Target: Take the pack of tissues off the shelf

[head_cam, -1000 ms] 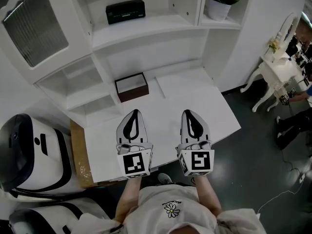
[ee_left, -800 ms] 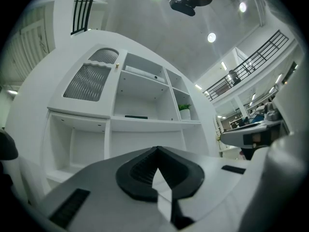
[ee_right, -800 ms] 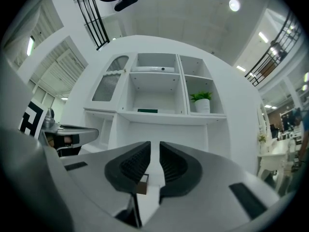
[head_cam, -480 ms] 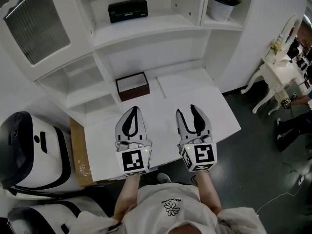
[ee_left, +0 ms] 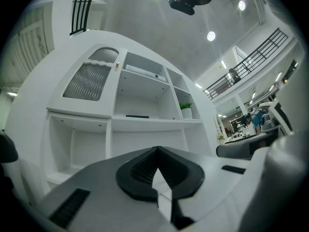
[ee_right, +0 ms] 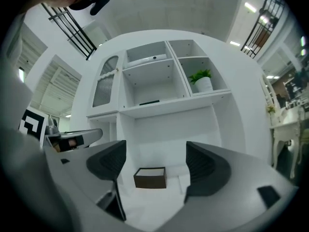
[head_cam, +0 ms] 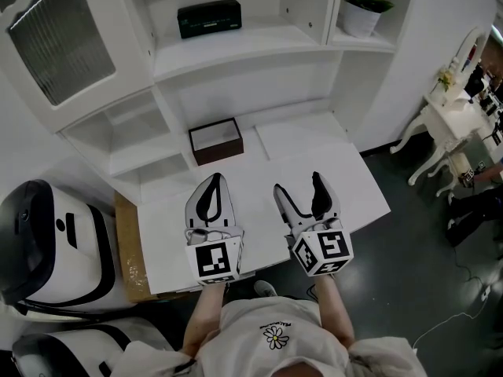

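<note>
The pack of tissues (head_cam: 209, 18) is a dark flat box lying on the upper shelf of the white shelf unit (head_cam: 236, 49); it shows small in the right gripper view (ee_right: 149, 102) and the left gripper view (ee_left: 137, 116). Both grippers hover low over the white desk (head_cam: 314, 151), well short of the shelf. My left gripper (head_cam: 211, 182) is shut with nothing in it, its pads meeting (ee_left: 157, 151). My right gripper (head_cam: 298, 185) has its jaws opening wide, with nothing between them (ee_right: 157, 161).
A brown open box (head_cam: 214, 140) stands on the desk ahead of the grippers (ee_right: 150, 177). A potted plant (head_cam: 360, 8) sits in the right shelf bay. A white and black machine (head_cam: 47, 242) stands at the left, a white dressing table (head_cam: 448, 116) at the right.
The right gripper's jaws have gone from shut to wide apart, and it has tilted slightly. The left gripper has stayed shut and almost still.
</note>
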The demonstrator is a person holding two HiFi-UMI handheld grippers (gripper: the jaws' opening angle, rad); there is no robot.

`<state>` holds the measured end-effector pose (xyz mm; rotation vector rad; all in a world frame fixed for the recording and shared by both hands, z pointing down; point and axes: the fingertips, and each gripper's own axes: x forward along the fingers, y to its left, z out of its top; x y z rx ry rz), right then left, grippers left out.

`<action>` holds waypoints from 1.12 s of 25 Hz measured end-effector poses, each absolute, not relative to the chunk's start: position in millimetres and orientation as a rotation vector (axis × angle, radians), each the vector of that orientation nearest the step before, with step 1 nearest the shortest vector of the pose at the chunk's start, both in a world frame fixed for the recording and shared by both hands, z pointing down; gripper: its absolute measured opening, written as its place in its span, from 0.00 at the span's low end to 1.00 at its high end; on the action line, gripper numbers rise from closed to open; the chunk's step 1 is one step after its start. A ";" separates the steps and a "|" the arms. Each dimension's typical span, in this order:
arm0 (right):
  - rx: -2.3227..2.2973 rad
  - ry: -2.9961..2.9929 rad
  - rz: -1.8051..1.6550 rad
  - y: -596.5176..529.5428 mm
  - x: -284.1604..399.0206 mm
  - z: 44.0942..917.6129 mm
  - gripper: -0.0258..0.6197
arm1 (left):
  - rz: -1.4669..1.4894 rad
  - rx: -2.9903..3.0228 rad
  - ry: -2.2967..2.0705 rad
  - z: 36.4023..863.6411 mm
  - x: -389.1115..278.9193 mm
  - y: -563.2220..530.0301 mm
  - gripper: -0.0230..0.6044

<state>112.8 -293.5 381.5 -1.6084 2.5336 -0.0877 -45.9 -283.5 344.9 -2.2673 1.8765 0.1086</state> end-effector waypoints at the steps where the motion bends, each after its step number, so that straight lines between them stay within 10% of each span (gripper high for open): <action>1: -1.607 2.525 -0.101 -294.2 113.8 381.6 0.61 | 0.108 -2.268 1.877 344.7 -46.4 -283.8 0.03; 28: -1.612 2.478 0.898 -327.0 108.6 192.8 0.61 | 0.101 -2.207 1.935 333.5 -70.7 -276.7 0.03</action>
